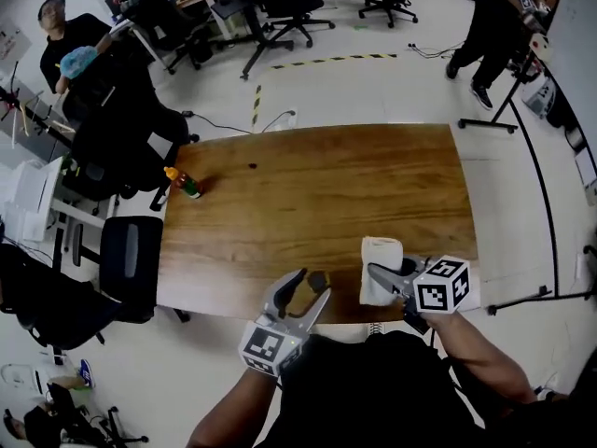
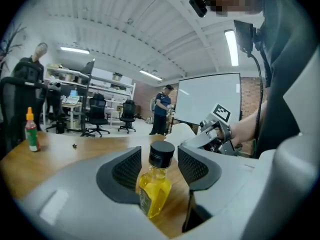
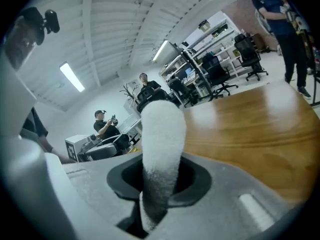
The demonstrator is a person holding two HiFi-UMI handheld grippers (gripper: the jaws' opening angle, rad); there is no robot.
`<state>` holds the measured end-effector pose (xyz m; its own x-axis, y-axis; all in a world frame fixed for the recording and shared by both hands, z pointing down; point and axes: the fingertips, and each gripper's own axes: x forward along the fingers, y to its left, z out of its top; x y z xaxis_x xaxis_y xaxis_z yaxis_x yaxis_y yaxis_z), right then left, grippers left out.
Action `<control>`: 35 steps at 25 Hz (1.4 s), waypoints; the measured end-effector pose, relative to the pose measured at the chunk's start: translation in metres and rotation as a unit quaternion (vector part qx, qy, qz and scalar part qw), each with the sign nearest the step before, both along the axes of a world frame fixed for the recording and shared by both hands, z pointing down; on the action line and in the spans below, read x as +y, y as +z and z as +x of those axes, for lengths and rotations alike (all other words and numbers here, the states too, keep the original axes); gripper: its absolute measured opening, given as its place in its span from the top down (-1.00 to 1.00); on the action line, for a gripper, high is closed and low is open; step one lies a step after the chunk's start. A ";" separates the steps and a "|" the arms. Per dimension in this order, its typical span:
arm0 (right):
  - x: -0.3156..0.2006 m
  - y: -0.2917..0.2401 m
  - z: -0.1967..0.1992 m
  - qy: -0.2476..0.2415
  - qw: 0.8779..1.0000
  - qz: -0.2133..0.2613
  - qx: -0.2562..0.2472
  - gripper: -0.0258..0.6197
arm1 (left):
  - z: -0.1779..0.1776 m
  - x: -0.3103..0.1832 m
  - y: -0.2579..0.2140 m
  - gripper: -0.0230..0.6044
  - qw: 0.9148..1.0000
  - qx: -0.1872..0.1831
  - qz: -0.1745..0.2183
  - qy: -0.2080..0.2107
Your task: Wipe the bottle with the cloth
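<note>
A small bottle (image 1: 318, 279) of yellow liquid with a black cap (image 2: 162, 154) sits at the near edge of the wooden table (image 1: 326, 185). My left gripper (image 1: 311, 287) is open around it; in the left gripper view (image 2: 160, 160) a gap shows on each side of the cap, and the bottle (image 2: 154, 189) leans a little. To its right, my right gripper (image 1: 375, 273) is shut on a folded white cloth (image 1: 380, 255). The cloth (image 3: 162, 134) sticks up between the jaws in the right gripper view (image 3: 160, 180). The cloth (image 2: 183, 131) is about a hand's width from the bottle.
A sauce bottle (image 1: 187, 183) with an orange cap stands near the table's left edge, also in the left gripper view as a sauce bottle (image 2: 31, 131). A black office chair (image 1: 131, 255) stands by the left side. People stand around the room beyond the table.
</note>
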<state>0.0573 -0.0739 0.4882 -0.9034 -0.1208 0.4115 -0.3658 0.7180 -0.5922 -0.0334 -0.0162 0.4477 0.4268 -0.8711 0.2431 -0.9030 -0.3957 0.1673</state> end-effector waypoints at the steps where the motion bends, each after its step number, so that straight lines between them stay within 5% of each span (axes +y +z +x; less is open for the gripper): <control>1: -0.001 -0.001 0.000 -0.009 1.000 0.001 -0.002 0.69 | 0.000 0.000 0.000 0.12 1.000 0.002 0.000 -0.019; 5: 0.003 -0.006 0.005 -0.031 0.999 0.012 -0.006 0.69 | -0.003 0.002 0.007 0.12 0.995 0.002 -0.011 -0.099; 14: 0.018 -0.001 0.000 -0.067 0.997 0.000 -0.026 0.69 | -0.021 -0.007 -0.001 0.13 0.965 0.025 -0.013 -0.261; 19: 0.014 0.001 0.002 -0.068 0.997 -0.004 -0.033 0.69 | -0.024 -0.006 0.001 0.33 0.958 -0.005 -0.017 -0.286; 25: 0.007 0.010 0.004 -0.060 0.997 -0.022 -0.042 0.69 | -0.022 -0.010 0.005 0.35 0.977 -0.028 -0.021 -0.212; 30: 0.008 0.016 -0.009 -0.058 0.996 -0.039 -0.053 0.69 | -0.029 -0.014 0.006 0.35 0.996 -0.032 -0.018 -0.075; 35: 0.013 0.021 -0.028 -0.038 0.995 -0.070 -0.052 0.69 | -0.033 -0.016 -0.001 0.35 0.997 -0.038 -0.020 0.065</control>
